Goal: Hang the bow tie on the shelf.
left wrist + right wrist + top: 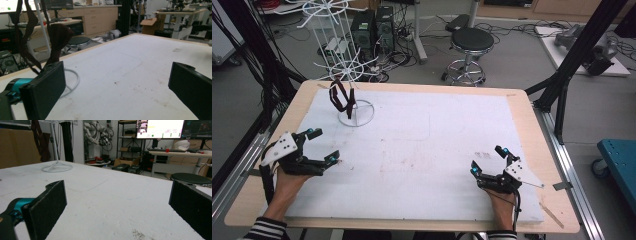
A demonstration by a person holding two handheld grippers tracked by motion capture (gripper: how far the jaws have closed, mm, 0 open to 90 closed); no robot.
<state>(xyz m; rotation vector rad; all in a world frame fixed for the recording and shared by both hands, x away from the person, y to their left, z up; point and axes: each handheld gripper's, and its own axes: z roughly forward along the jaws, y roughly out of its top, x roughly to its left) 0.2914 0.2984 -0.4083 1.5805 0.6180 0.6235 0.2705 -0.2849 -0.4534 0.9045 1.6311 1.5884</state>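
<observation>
Two hands at bottom edge of high view, striped sleeves cut off; two grippers: left gripper (323, 145) on white mat (422, 145), jaws spread wide, nothing between; right gripper (488, 160) near right front, jaws likewise apart and bare. One white wire stand (355, 111) at far left of mat, top cropped. One dark strap (341, 96) hanging on stand, shape hard to make out. One stool (471, 42) beyond table.
</observation>
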